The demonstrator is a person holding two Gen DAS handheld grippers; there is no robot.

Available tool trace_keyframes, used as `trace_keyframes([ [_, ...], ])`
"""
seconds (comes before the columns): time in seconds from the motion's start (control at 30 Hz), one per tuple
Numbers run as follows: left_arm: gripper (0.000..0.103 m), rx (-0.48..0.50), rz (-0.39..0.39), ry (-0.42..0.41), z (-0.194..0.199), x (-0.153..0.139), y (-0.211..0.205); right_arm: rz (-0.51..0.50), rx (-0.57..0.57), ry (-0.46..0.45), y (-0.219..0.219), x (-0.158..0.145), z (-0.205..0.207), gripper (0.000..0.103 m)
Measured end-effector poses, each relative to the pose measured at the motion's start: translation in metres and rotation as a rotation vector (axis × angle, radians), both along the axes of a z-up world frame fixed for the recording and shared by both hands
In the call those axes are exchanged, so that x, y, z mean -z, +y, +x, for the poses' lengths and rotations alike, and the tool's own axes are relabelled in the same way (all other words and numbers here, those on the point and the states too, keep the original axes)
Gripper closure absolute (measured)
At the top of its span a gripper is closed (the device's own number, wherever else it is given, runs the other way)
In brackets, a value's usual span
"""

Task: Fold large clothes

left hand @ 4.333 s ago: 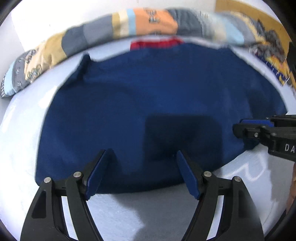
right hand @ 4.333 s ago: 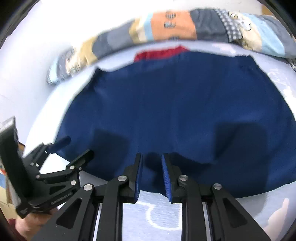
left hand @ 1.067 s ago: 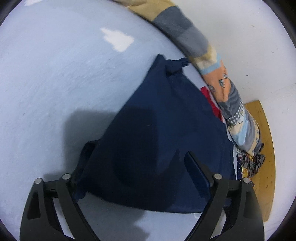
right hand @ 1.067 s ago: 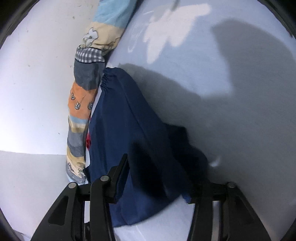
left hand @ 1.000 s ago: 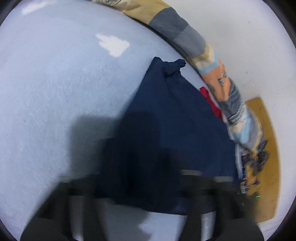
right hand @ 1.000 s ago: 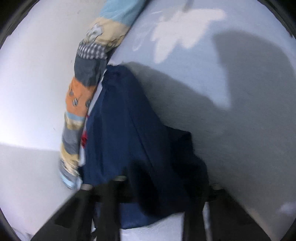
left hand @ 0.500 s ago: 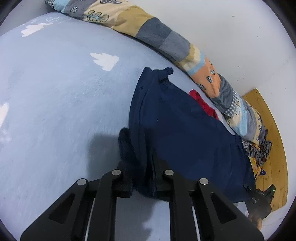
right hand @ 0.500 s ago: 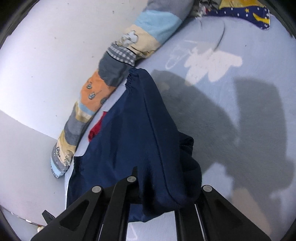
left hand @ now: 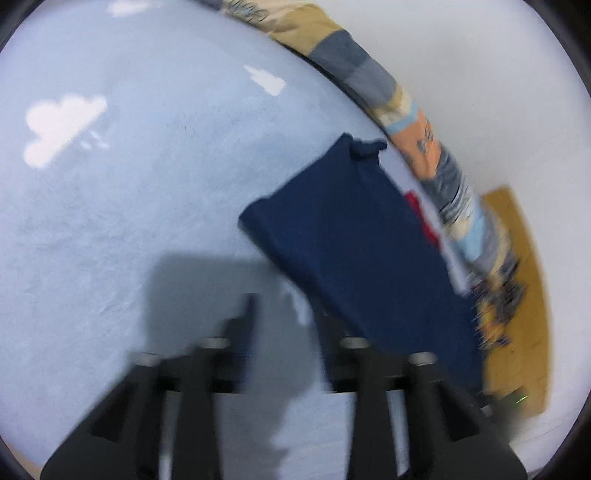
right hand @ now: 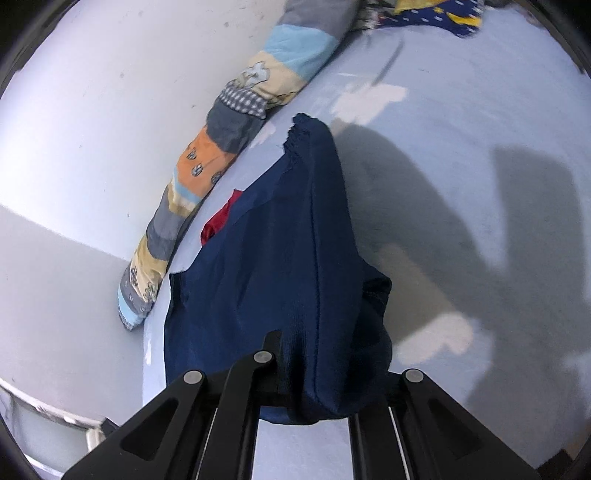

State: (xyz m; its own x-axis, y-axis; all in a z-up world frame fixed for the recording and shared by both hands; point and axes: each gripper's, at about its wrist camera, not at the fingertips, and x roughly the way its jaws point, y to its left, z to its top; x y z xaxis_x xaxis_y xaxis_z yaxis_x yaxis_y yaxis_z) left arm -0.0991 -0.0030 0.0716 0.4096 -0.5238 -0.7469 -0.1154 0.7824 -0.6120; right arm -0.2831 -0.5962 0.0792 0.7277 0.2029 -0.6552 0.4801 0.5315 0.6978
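A large navy garment (left hand: 362, 236) lies folded on a pale blue bed sheet, with a bit of red cloth (left hand: 421, 218) showing at its far edge. My left gripper (left hand: 284, 314) is blurred, its jaws are opening, and nothing is between them; the garment's near corner lies just past its right finger. In the right wrist view the navy garment (right hand: 280, 258) rises in a ridge toward me, and my right gripper (right hand: 314, 369) is shut on its bunched near end, which hides the fingertips.
A long patchwork bolster (left hand: 417, 122) runs along the white wall behind the garment, also seen as the bolster (right hand: 221, 147). White cloud prints (left hand: 62, 125) dot the sheet. A wooden floor patch (left hand: 517, 295) and a heap of patterned clothes (right hand: 436, 14) lie beyond the bolster's end.
My left gripper has let go of the navy cloth and pulled back, and its corner now lies flat on the sheet. My right gripper still holds its end and has lifted it further.
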Motion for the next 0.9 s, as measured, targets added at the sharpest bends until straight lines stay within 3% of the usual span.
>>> trace_keyframes([
  [0.13,0.050,-0.048,-0.128,0.025,0.028,0.015,0.003,0.028,0.015,0.015,-0.003,0.008,0.003,0.099],
  [0.27,0.049,-0.047,-0.154,0.081,0.047,0.036,-0.010,0.005,0.016,0.014,-0.003,0.006,0.008,0.099],
  [0.43,0.049,-0.084,-0.174,0.023,0.083,0.047,-0.036,0.005,0.015,0.008,-0.003,0.006,0.013,0.099],
  [0.47,0.054,-0.097,-0.201,-0.002,0.089,0.051,-0.042,0.008,0.018,0.004,-0.003,0.006,0.014,0.099],
  [0.5,0.085,-0.103,-0.202,-0.008,0.091,0.053,-0.043,0.009,0.020,0.000,-0.003,0.006,0.016,0.099],
  [0.53,0.090,-0.111,-0.210,-0.015,0.092,0.055,-0.047,0.003,0.021,-0.001,-0.003,0.005,0.018,0.099],
  [0.67,0.093,-0.141,-0.074,-0.122,0.071,0.028,-0.062,-0.009,0.033,-0.002,-0.004,0.002,0.023,0.099],
  [0.9,0.093,-0.153,0.027,-0.173,-0.005,-0.013,-0.065,-0.075,0.062,-0.006,-0.012,-0.009,0.022,0.099],
])
